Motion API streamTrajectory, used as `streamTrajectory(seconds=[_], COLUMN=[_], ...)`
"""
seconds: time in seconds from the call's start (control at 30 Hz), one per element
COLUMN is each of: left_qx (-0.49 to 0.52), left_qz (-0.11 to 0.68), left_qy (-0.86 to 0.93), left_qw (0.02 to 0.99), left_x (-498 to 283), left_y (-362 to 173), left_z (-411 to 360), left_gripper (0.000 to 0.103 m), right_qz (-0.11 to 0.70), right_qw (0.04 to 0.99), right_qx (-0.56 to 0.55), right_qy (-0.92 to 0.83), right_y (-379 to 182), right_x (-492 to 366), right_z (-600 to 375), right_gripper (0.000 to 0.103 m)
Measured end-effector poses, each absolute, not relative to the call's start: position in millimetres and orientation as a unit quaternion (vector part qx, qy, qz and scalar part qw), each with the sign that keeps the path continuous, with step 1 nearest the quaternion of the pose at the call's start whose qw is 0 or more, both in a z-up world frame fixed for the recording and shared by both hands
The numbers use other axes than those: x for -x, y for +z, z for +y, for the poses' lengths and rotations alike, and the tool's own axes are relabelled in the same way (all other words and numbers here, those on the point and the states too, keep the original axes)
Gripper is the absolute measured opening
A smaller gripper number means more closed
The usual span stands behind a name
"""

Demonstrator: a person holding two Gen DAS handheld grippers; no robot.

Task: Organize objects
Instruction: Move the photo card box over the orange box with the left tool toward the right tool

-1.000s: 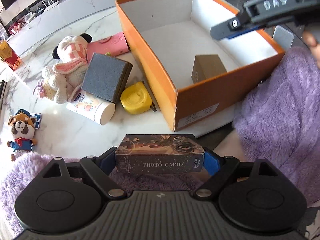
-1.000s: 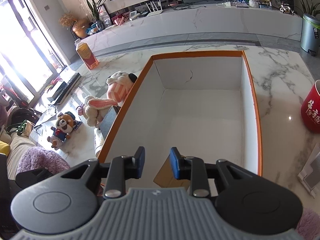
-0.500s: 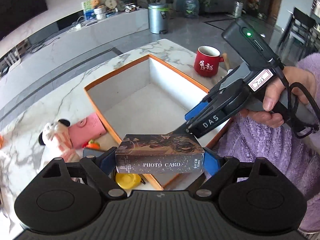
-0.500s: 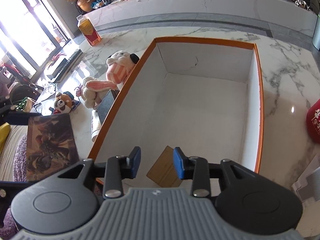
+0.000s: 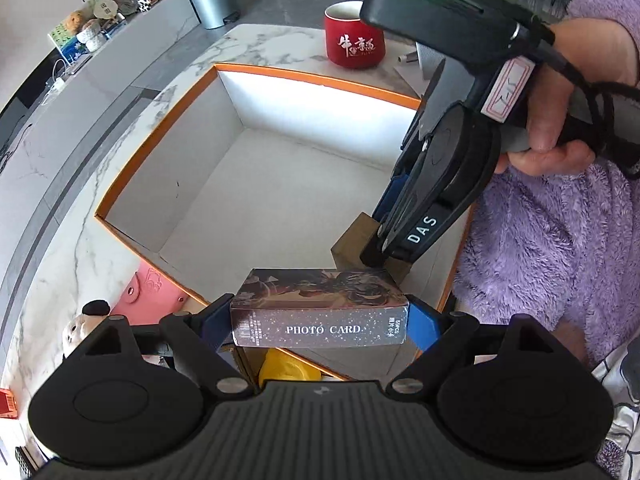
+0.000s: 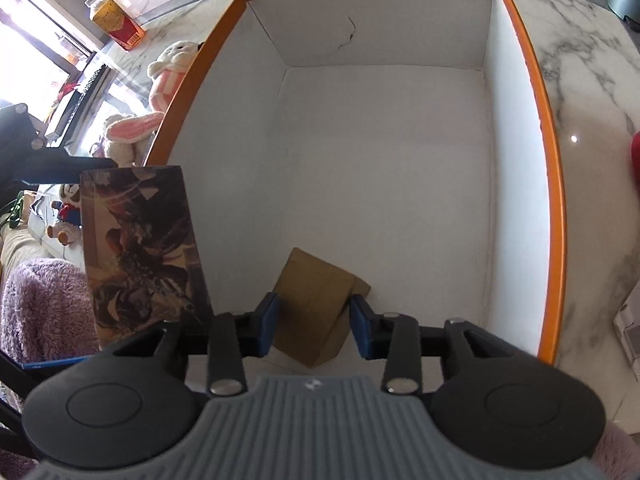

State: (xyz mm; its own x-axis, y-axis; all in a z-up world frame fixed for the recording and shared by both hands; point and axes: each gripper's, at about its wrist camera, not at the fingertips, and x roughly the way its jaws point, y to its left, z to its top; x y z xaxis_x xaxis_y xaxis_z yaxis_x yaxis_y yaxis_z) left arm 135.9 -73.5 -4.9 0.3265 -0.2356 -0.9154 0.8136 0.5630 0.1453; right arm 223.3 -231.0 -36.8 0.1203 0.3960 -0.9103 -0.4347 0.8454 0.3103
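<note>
My left gripper (image 5: 320,320) is shut on a dark "PHOTO CARD" box (image 5: 320,312) and holds it above the near corner of the orange-rimmed white box (image 5: 168,108). The card box also shows in the right wrist view (image 6: 140,248). My right gripper (image 6: 314,324) is open inside the orange box (image 6: 554,184), its fingers either side of a small brown cardboard box (image 6: 316,304) on the box floor. In the left wrist view the right gripper (image 5: 376,248) points down at that brown box (image 5: 352,240).
A red mug (image 5: 354,42) stands beyond the box. A pink case (image 5: 148,292), a plush toy (image 5: 84,320) and a yellow tape measure (image 5: 286,368) lie left of it. More plush toys (image 6: 168,68) and an orange carton (image 6: 118,26) are at the left.
My left gripper has carried the card box from the table's edge to above the orange box. My right gripper has lowered into the box and opened wider around the brown box.
</note>
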Motion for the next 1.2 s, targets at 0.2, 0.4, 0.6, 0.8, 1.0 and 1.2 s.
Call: streamTrajectory(seconds=[0.2, 0.4, 0.6, 0.8, 1.0, 1.2], left_qx=[-0.333, -0.371, -0.385, -0.372, -0.346, -0.305], left_qz=[0.482, 0.496, 0.496, 0.491, 0.482, 0.481], left_qy=[-0.369, -0.383, -0.393, -0.4, -0.405, -0.391], left_qw=[0.722, 0.685, 0.672, 0.679, 0.695, 0.723], left_x=[-150, -158, -158, -156, -161, -159], left_y=[-20, -36, -47, -45, -39, -15], left_z=[-81, -86, -84, -77, -70, -60], left_gripper=[0.102, 0.102, 0.103, 0.103, 0.103, 0.099], right_qz=[0.593, 0.584, 0.588, 0.594, 0.587, 0.571], right_qw=[0.757, 0.754, 0.75, 0.75, 0.754, 0.758], right_qx=[0.057, 0.08, 0.082, 0.069, 0.053, 0.046], right_qy=[0.268, 0.29, 0.292, 0.284, 0.289, 0.311], right_y=[-29, -21, -20, -23, -20, -9], right_x=[-231, -227, -229, -227, -227, -223], right_z=[-238, -231, -225, -226, -226, -217], right_gripper=[0.026, 0.029, 0.037, 0.045, 0.045, 0.042])
